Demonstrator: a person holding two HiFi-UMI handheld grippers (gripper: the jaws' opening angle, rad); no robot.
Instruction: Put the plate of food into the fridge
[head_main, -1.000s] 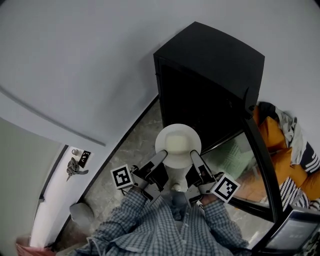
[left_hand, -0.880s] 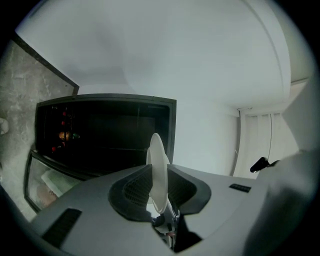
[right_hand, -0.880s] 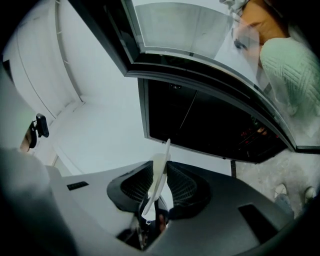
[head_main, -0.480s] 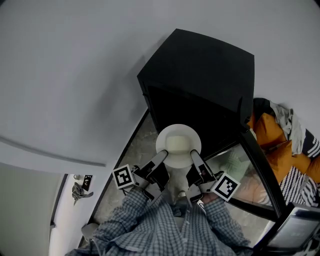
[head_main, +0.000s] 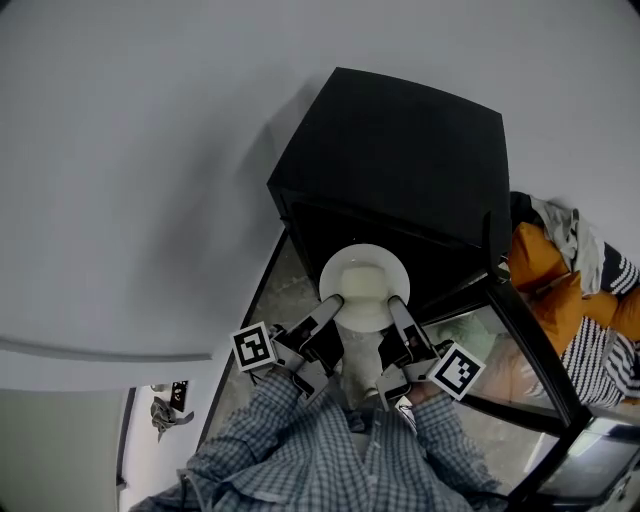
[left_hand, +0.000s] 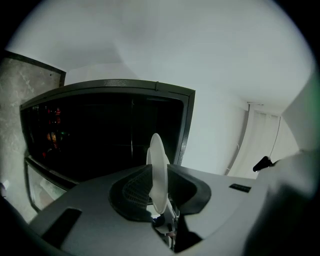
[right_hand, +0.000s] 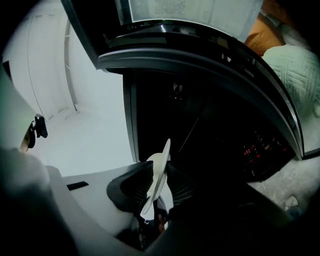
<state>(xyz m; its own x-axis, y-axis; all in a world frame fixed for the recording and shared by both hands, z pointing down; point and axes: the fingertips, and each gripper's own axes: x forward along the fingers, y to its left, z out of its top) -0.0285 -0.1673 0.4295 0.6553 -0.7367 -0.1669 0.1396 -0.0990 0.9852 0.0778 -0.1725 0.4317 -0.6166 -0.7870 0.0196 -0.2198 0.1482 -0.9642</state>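
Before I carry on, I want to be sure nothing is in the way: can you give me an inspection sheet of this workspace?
Surface: stone-pattern floor.
Job's things: white plate held at the open black fridge; its glass door swung out to the right.
Clutter: orange and striped fabrics beside the door.
Grippers: left tongs and right tongs each shut on the plate's rim.
Cables: nothing seen.
Surroundings: plain white wall.

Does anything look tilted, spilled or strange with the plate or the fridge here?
Nothing stands out. The left tool and the right tool each clamp the near rim of the plate, in front of the open fridge, with no spill visible. Only the heap of clothes beside its door looks untidy.
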